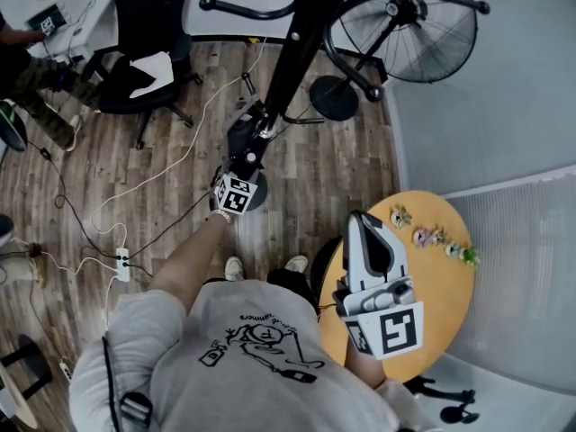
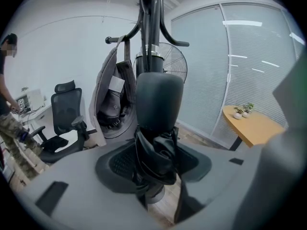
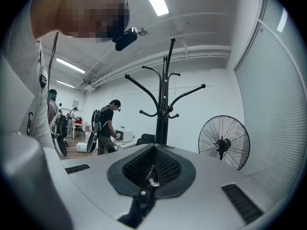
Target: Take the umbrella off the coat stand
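Left gripper's (image 2: 156, 174) own grey jaws fill the bottom of its view, and stuck right between them is the umbrella (image 2: 154, 143). It's the folded black compact kind, hanging straight down with its long axis running up and down, parallel to the pole of the coat stand (image 2: 149, 28) and just in front of it. The jaws are about halfway in and, as far as I can tell, the pads are squeezing the bunched fabric from both sides, so I'd call that a pinch on the lower part of the umbrella, not just a hover.

What matters for the next bit, imo: the gripper comes at it from the side and tilted down a little, so it crosses the umbrella's axis instead of running along it. I can't see what the top is hooked or looped on; it's lost up against the pole. My guess is it needs to go up first, then out toward the person. A grey bag (image 2: 112, 99) hangs just beside it on the left, so pulling that way could snag.

Right gripper (image 1: 367, 228) is pressed together on nothing, parked over the round table (image 1: 450, 304), well apart from the stand. The left hand is clearly nearer.
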Demonstrator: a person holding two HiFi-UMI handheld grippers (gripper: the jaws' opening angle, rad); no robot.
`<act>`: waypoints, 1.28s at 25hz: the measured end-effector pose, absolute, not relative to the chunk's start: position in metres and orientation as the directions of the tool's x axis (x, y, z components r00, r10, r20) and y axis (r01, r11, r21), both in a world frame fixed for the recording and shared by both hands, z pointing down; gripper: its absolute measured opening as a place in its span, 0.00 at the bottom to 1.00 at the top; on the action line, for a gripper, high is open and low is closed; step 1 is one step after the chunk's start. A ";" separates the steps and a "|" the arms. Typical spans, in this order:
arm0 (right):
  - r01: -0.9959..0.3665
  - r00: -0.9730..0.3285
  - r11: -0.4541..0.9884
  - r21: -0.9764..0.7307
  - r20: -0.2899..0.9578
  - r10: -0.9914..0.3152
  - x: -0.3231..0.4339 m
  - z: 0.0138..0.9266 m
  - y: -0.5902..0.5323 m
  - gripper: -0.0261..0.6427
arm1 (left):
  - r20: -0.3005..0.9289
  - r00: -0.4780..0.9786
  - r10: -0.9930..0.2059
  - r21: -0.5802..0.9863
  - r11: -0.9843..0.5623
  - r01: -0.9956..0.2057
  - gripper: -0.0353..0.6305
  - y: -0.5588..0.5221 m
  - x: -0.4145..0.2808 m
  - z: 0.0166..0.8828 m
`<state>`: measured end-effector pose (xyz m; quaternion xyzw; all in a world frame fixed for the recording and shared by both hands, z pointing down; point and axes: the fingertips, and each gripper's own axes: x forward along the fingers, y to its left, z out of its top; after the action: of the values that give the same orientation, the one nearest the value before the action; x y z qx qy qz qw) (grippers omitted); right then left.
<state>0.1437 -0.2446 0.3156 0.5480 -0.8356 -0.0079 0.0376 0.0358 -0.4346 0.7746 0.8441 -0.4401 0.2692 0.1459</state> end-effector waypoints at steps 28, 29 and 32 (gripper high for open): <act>-0.900 -0.430 0.431 0.059 0.023 -0.902 0.129 0.308 -0.208 0.06 | 0.527 0.505 -0.684 -0.005 -0.597 -0.802 0.36 -0.401 0.029 0.719; -0.900 -0.431 0.432 0.060 0.022 -0.902 0.129 0.308 -0.208 0.06 | 0.532 0.503 -0.681 -0.006 -0.597 -0.802 0.36 -0.399 0.028 0.716; -0.900 -0.432 0.432 0.060 0.020 -0.902 0.128 0.308 -0.205 0.06 | 0.538 0.504 -0.676 -0.002 -0.599 -0.801 0.36 -0.393 0.027 0.710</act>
<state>0.1282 -0.2051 0.3081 0.5325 -0.8459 -0.0201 0.0244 0.0271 -0.3931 0.7104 0.8582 -0.4302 0.2510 0.1245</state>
